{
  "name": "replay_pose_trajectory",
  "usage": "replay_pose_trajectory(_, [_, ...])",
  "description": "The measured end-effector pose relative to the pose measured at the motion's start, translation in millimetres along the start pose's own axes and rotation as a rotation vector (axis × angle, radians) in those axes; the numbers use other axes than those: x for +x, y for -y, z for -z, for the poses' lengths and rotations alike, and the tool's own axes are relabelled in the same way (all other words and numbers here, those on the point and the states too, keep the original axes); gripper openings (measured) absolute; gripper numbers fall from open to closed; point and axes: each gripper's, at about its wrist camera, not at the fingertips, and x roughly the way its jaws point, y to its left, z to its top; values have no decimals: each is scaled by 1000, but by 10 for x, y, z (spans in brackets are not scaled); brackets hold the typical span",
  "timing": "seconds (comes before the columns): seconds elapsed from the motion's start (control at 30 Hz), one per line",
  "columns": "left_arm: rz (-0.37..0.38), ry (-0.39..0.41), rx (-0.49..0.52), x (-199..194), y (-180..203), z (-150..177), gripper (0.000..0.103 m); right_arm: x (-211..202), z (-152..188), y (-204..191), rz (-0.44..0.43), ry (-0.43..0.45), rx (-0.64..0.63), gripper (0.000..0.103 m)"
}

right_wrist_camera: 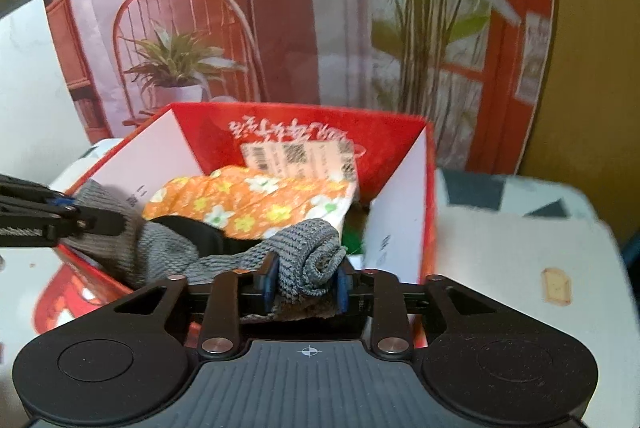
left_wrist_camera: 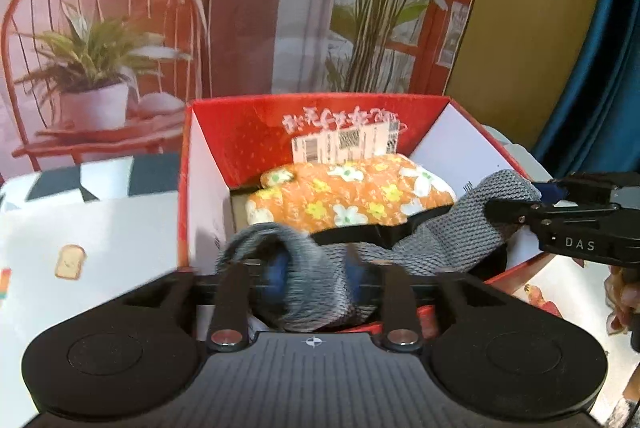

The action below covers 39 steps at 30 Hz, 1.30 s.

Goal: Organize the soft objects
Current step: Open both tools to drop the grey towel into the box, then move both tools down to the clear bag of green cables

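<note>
A: Since both ends of the grey knitted sock [left_wrist_camera: 440, 240] sit between blue pads, it hangs stretched across the near rim of the red cardboard box [left_wrist_camera: 248, 132], sagging inward. I read that as a lowering into the box, each end carried so the sock goes in flat, not bunched.

B: State of the left hand-held gripper [left_wrist_camera: 316, 276]?

A: Jaws part-way apart, sock end bunched between them. Blurred; pads look slack on the cloth, not pressing. I'd call it let go, cloth merely lying in the gap.

B: And the right hand-held gripper [right_wrist_camera: 306, 286]?

A: Rolled sock end [right_wrist_camera: 316, 260] fills the gap between its blue pads [right_wrist_camera: 270, 282] and touches both. Whether it is pinched or only resting there, I cannot tell.

B: What else is in the box?

A: Orange floral padded piece [right_wrist_camera: 248, 204], against the far wall under a white barcode label [right_wrist_camera: 296, 156]. A black curved band [left_wrist_camera: 360, 234] lies at its front edge; sock passes just before it.

B: Where does the box stand?

A: On the pale printed worktop [right_wrist_camera: 520, 268], toward its far edge, near the backdrop. Lid flaps stand open, so nothing blocks the drop.

B: Remaining?

A: By my judgement, freeing both ends and backing the jaws off without dragging cloth over the rim.
</note>
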Motion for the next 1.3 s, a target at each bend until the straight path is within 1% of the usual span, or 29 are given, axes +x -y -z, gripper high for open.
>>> replay_pose_trajectory(0.03, [-8, 16, 4, -35, -6, -9, 57, -28, -5, -13, 27, 18, -17, 34])
replay_pose_trajectory(0.1, [-16, 38, 6, -104, -24, -32, 58, -90, -15, -27, 74, 54, -43, 42])
replay_pose_trajectory(0.13, [-21, 49, 6, -145, -34, -45, 60, -122, -24, -23, 87, 70, -52, 44])
replay_pose_trajectory(0.2, [-40, 87, 11, -257, -38, -61, 63, -197, -40, -24, 120, 101, -67, 55])
replay_pose_trajectory(0.23, [-44, 110, 16, -327, -36, -60, 67, -244, -42, -18, 123, 116, -71, 56])
replay_pose_trajectory(0.33, [-45, 169, 28, -543, -7, -23, 70, -398, -29, -34, 97, 154, -68, 56])
replay_pose_trajectory(0.37, [-47, 183, 36, -611, 14, 0, 70, -462, -8, -50, 84, 172, -67, 59])
replay_pose_trajectory(0.4, [-48, 200, 44, -690, 40, 42, 70, -517, 16, -72, 76, 188, -69, 61])
replay_pose_trajectory(0.53, [-29, 246, 47, -933, 101, 256, 70, -728, 177, -188, 36, 240, -79, 62])
replay_pose_trajectory(0.63, [-12, 257, 32, -1046, 136, 478, 70, -866, 347, -275, 0, 266, -72, 62])
replay_pose_trajectory(0.7, [-14, 248, 18, -1060, 146, 640, 70, -939, 472, -335, -16, 274, -69, 62])
replay_pose_trajectory(0.77, [-11, 229, -8, -1042, 148, 813, 70, -965, 614, -390, -35, 258, -66, 62])
replay_pose_trajectory(0.83, [-4, 201, -35, -987, 131, 962, 70, -949, 771, -452, -56, 219, -66, 62])
replay_pose_trajectory(1.03, [-13, 112, -99, -763, 80, 1353, 70, -742, 1337, -657, -102, 46, -85, 64])
replay_pose_trajectory(1.1, [-16, 95, -120, -736, 54, 1445, 70, -680, 1484, -733, -137, -12, -105, 70])
replay_pose_trajectory(1.17, [-20, 88, -138, -721, 30, 1505, 70, -643, 1593, -823, -158, -55, -128, 71])
replay_pose_trajectory(1.23, [-24, 88, -155, -726, 4, 1554, 70, -625, 1673, -915, -173, -73, -161, 74])
replay_pose_trajectory(1.3, [-30, 90, -167, -742, -5, 1603, 70, -617, 1723, -1020, -182, -76, -214, 83])
